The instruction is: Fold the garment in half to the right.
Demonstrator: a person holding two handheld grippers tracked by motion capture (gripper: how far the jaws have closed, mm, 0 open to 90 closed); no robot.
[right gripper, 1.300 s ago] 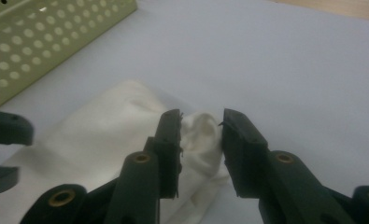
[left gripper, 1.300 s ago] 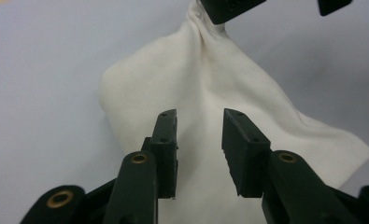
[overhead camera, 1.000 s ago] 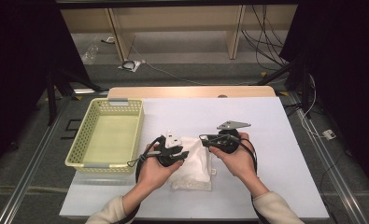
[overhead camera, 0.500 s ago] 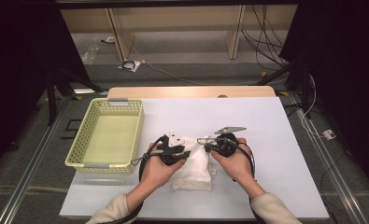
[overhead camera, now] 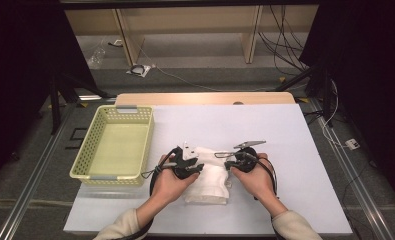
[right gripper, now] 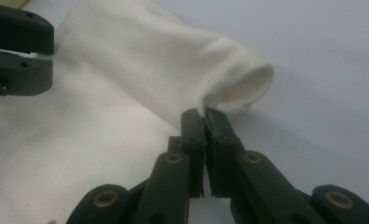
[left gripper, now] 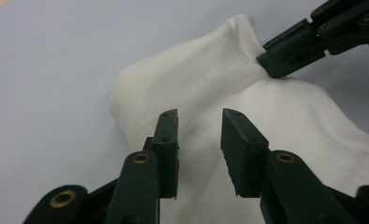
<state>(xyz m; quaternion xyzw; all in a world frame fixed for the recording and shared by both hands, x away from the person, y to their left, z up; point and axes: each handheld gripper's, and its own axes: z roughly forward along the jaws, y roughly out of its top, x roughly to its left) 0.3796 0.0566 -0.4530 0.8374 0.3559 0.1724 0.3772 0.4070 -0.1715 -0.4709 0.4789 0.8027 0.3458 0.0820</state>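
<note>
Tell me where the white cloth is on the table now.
In the high view the cloth lies on the table near its front edge, between the two hands and right of the basket. The right gripper pinches its folded edge.

White table (overhead camera: 295, 150), yellow perforated basket (overhead camera: 87, 162) at its left (empty inside), rumpled white cloth (overhead camera: 210, 182) near the front edge

White cloth (overhead camera: 208, 180), soft and thick, folded into a rumpled pile, lying on the white table near the front edge, right of the yellow basket, one rolled edge (right gripper: 238, 88) lifted
</note>
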